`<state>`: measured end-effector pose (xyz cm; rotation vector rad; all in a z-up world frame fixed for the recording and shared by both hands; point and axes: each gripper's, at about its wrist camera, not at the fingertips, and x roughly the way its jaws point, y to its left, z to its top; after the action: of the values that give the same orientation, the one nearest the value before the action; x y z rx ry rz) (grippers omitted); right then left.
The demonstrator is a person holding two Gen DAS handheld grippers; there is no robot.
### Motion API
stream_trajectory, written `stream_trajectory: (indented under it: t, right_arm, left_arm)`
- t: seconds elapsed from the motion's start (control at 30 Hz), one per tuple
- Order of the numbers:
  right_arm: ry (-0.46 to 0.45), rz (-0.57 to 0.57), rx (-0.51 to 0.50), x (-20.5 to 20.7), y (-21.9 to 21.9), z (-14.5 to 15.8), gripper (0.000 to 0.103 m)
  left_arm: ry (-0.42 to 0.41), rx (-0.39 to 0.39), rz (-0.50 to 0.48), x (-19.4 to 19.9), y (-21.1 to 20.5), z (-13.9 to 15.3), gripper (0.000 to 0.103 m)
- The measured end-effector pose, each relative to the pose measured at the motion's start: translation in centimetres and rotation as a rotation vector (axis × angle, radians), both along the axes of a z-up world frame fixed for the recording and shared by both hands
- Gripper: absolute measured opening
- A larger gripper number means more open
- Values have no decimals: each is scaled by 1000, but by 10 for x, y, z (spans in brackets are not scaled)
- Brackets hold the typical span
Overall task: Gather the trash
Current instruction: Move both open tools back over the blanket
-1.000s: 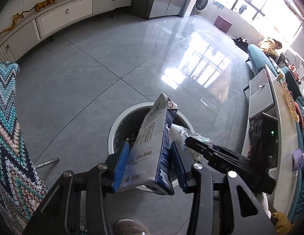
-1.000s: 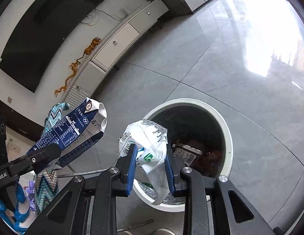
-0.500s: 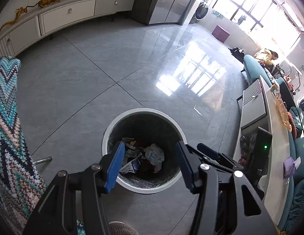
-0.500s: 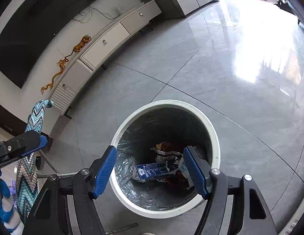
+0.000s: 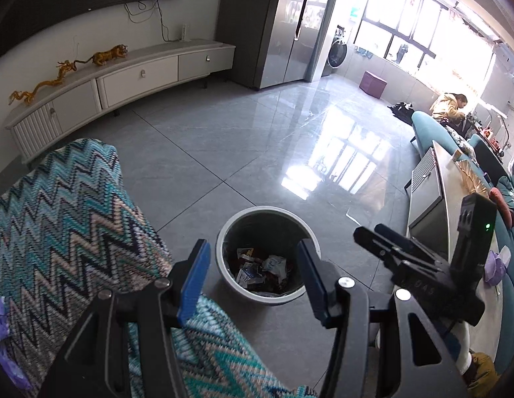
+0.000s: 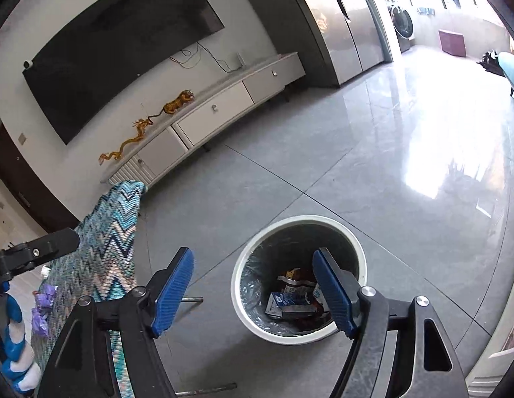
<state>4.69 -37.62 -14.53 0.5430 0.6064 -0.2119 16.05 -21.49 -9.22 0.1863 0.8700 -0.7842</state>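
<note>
Now both grippers are held above the trash bin [image 5: 268, 214], each with blue fingers spread wide and nothing between them: the left gripper [image 5: 253, 275] and right gripper [image 6: 253, 293]. Inside the bin, a blue-and-white carton [image 6: 288, 303] and crumpled wrappers [image 5: 275, 265] are seen.

The right gripper [image 6: 253, 288] is covering part of the trash bin [image 6: 291, 336], so its blue finger [image 6: 333, 293] is hiding some of the trash inside. The trash [image 5: 260, 270] is looking too small to read. The zigzag blanket [image 5: 68, 225] is running off the picture's edge. The left gripper [image 5: 253, 278] is hiding the bin's near rim corners.
</note>
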Motion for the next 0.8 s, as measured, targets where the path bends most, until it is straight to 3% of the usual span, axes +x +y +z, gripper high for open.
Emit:
stream_trajectory:
  t: [0.27,0.47,0.8]
  right_arm:
    - [-159,48,-108,-37,56,90,93]
    - [-256,101,-188,-58,110,147,102]
    - [-380,235,-203,-69,189,194,103]
  left_arm:
    - [-165,-56,79,-46,95,70,52]
    - [-249,-92,155,-73,173,106,53]
    - [-314,-130,341,-99,312,117,55]
